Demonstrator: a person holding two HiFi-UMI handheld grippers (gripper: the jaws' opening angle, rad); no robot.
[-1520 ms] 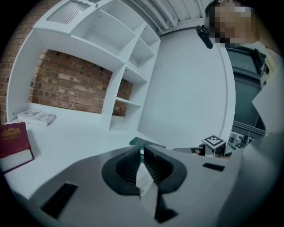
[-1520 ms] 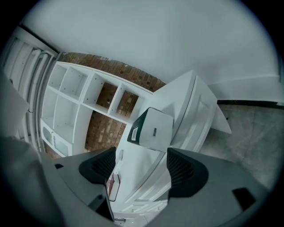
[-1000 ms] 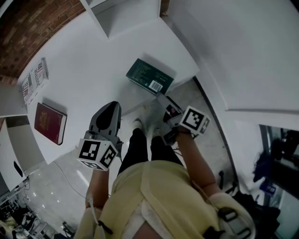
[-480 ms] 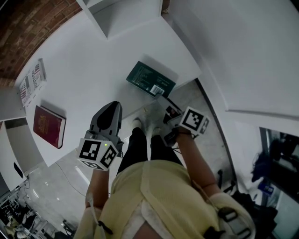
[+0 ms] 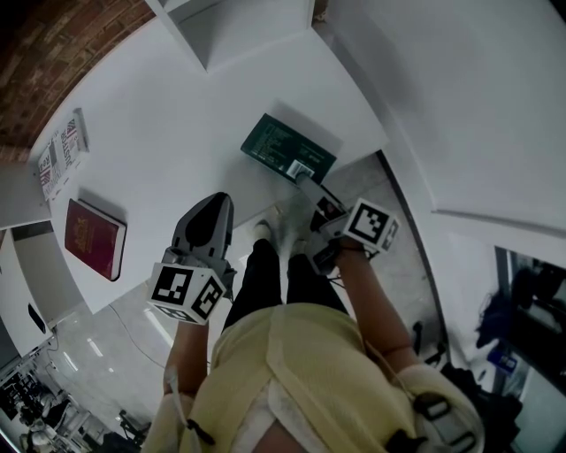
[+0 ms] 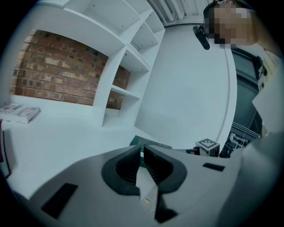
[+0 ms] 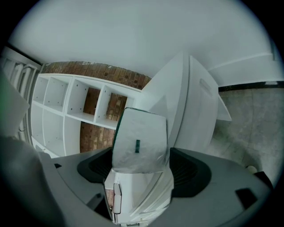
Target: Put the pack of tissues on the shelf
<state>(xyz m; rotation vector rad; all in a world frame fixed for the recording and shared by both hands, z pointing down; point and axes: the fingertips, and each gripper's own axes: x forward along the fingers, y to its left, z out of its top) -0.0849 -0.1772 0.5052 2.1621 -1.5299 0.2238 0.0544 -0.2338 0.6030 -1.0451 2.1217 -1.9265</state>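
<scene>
The dark green pack of tissues (image 5: 287, 152) lies flat on the white table (image 5: 159, 133), close to its near edge. My right gripper (image 5: 309, 188) reaches onto the table at the pack's near end. In the right gripper view the pack's pale end (image 7: 140, 139) sits between the jaws, which are opening, with a slim gap at the right pad. My left gripper (image 5: 215, 203) hovers over the table edge to the left, jaws together and empty (image 6: 143, 155). The pack (image 6: 148, 142) peeks out just beyond its tips. White shelves (image 5: 239, 26) stand at the table's far end.
A red book (image 5: 93, 234) lies at the table's left, and a printed white box (image 5: 62, 152) beyond it. The shelf unit (image 6: 120, 66) backs onto a brick wall (image 6: 57, 73). A white wall panel (image 5: 460, 97) runs along the right. The person's legs and the tiled floor (image 5: 389, 230) are below.
The head view has drifted slightly. Both grippers and the pack stay in much the same places.
</scene>
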